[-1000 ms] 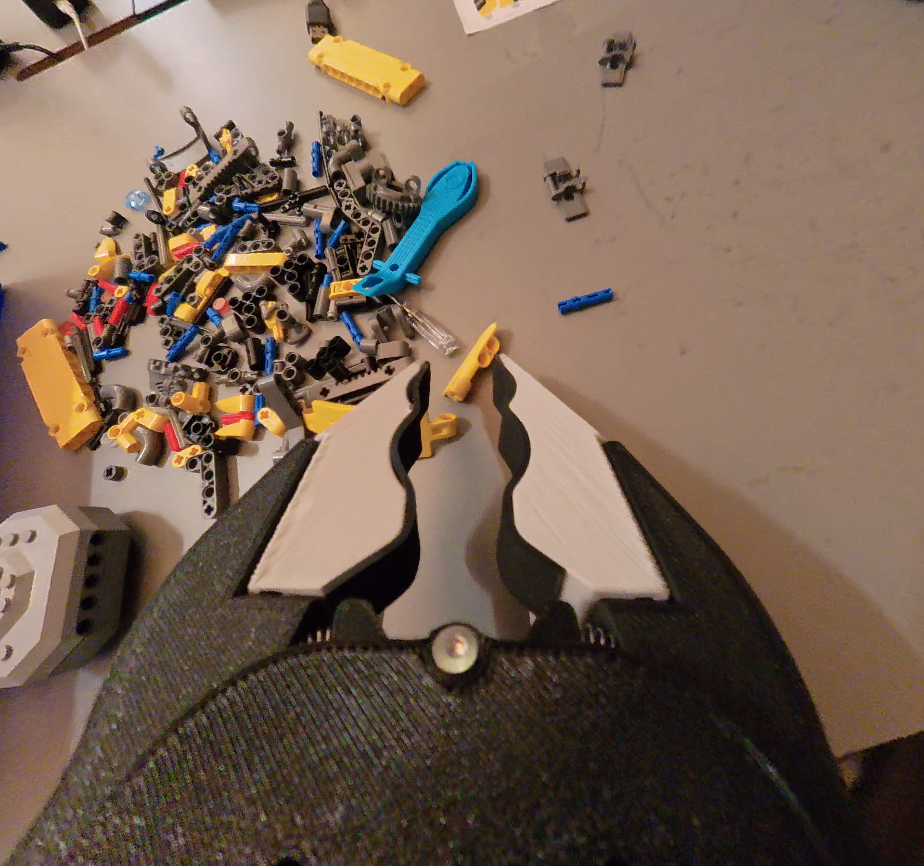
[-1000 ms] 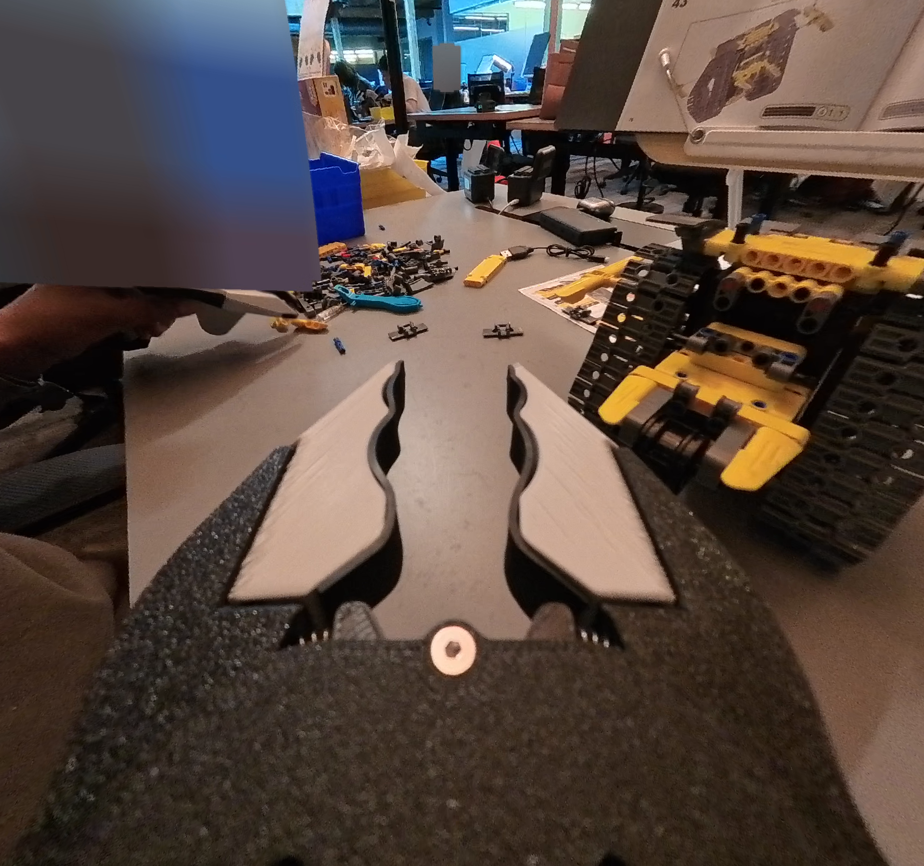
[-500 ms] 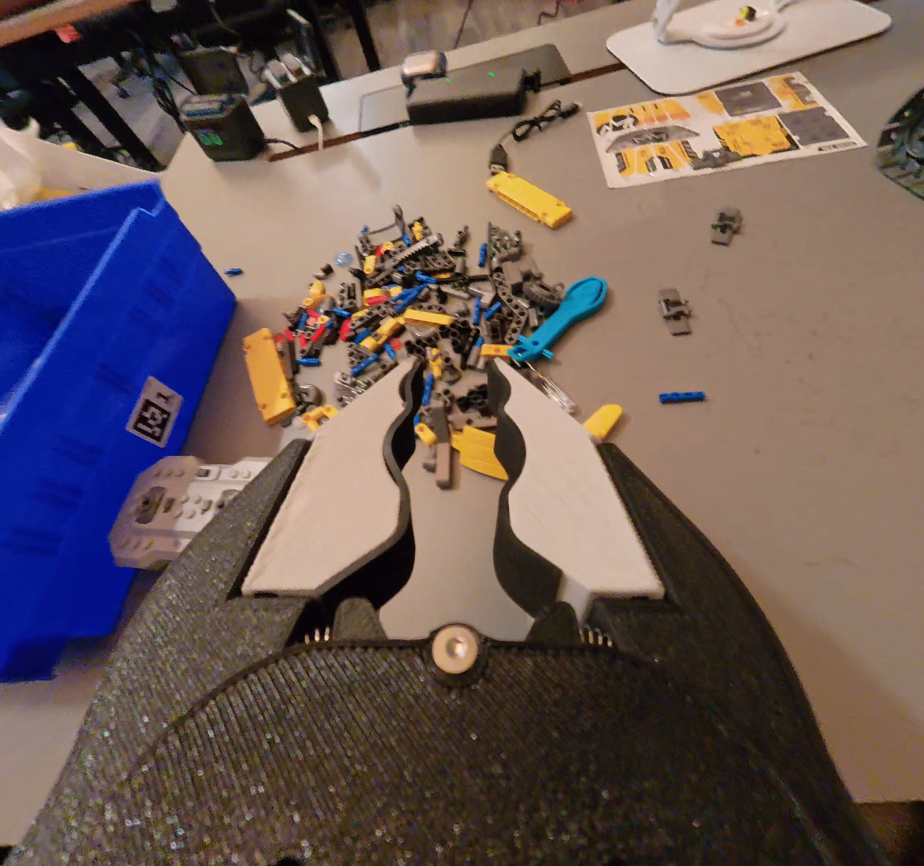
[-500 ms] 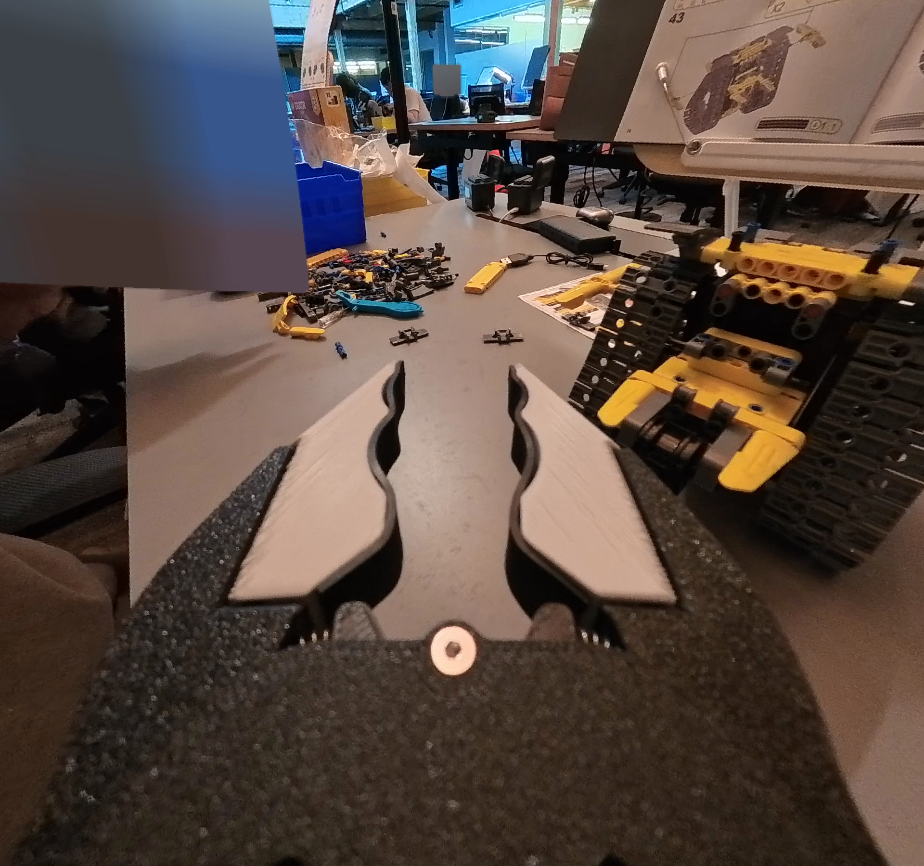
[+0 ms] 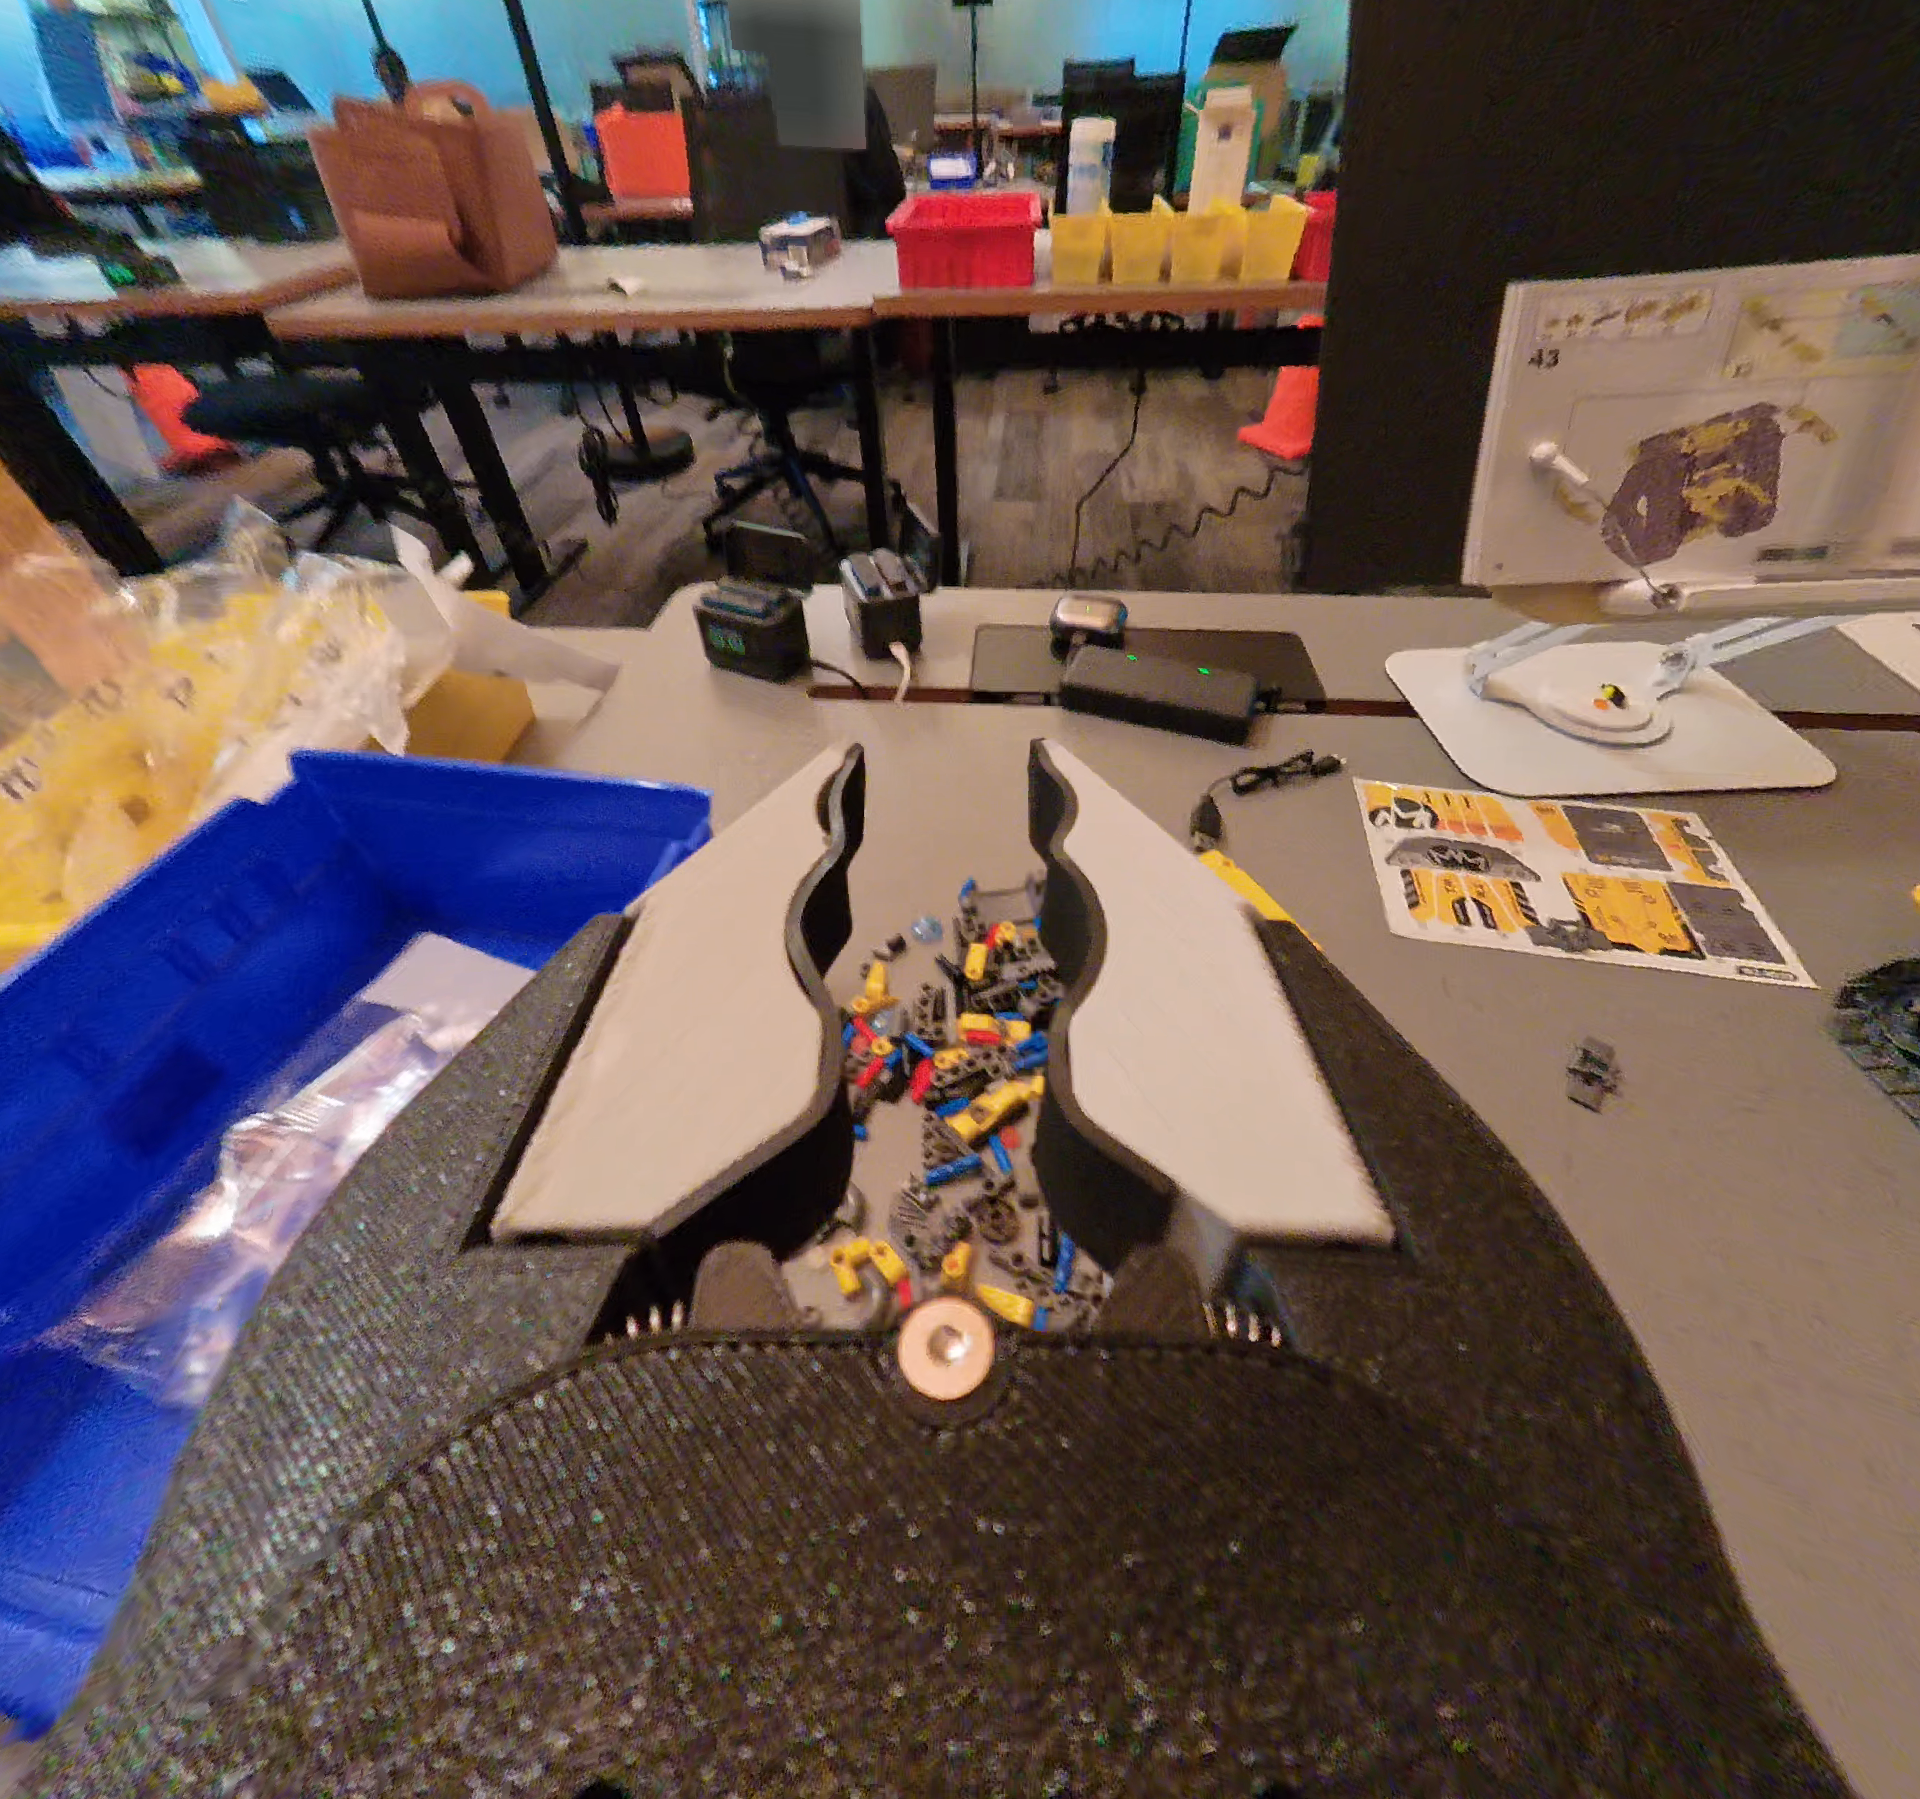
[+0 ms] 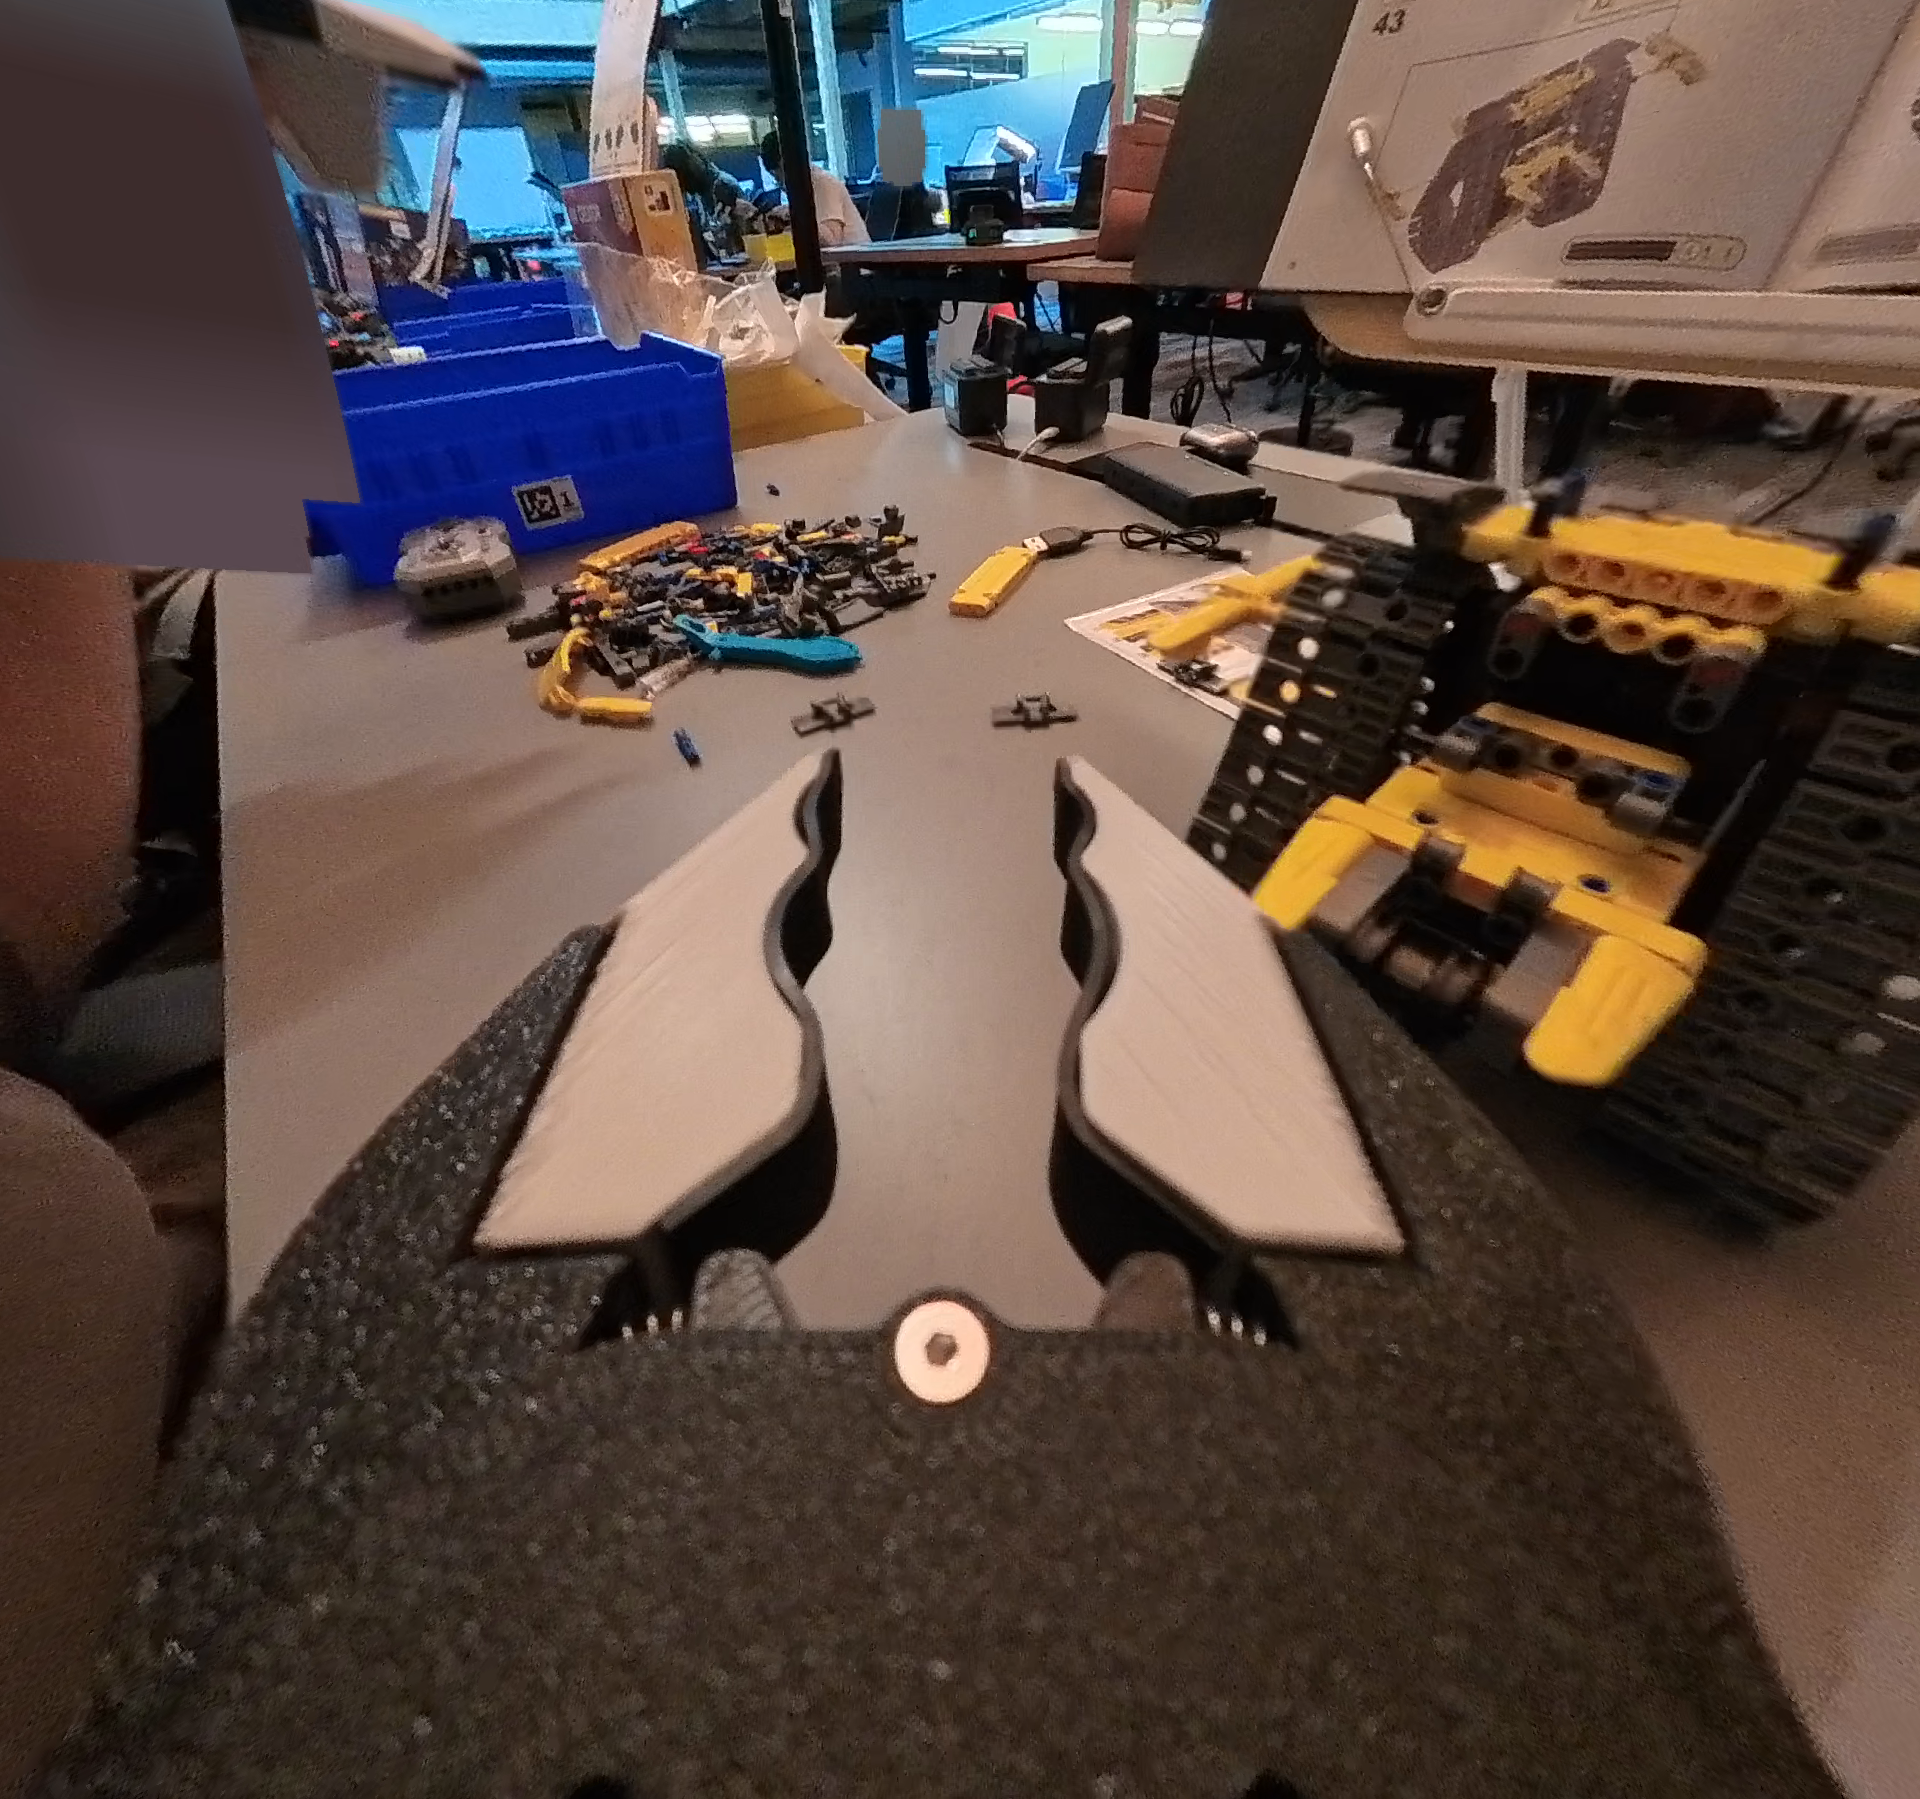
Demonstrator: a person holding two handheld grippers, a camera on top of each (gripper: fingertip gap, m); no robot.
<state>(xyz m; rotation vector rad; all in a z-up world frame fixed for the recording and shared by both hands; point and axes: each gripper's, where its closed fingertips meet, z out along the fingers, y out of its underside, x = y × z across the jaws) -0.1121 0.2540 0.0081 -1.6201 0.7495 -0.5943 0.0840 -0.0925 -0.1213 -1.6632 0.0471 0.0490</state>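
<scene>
My left gripper (image 5: 945,762) is open and empty, raised above a pile of small yellow, black, blue and red building parts (image 5: 961,1043) that shows between its fingers. The same pile (image 6: 717,586) lies on the grey table in the right wrist view, with a teal prying tool (image 6: 774,650) at its near edge. My right gripper (image 6: 943,773) is open and empty, low over bare table (image 6: 935,1022). A yellow and black tracked vehicle model (image 6: 1579,814) stands just right of it. Two small black track links (image 6: 831,713) lie ahead of it.
A blue bin (image 5: 208,1022) holding bagged sheets stands left of the pile. A grey motor block (image 6: 455,565) sits by the bin. A sticker sheet (image 5: 1569,876), a yellow beam (image 6: 992,580), chargers (image 5: 1153,695) and an instruction booklet on a stand (image 6: 1621,87) are at the far side. Some 40 centimetres of space lies between my two pairs of fingers.
My left gripper has risen and tilted up from looking down at the pile to looking across the table and room. My right gripper has barely moved.
</scene>
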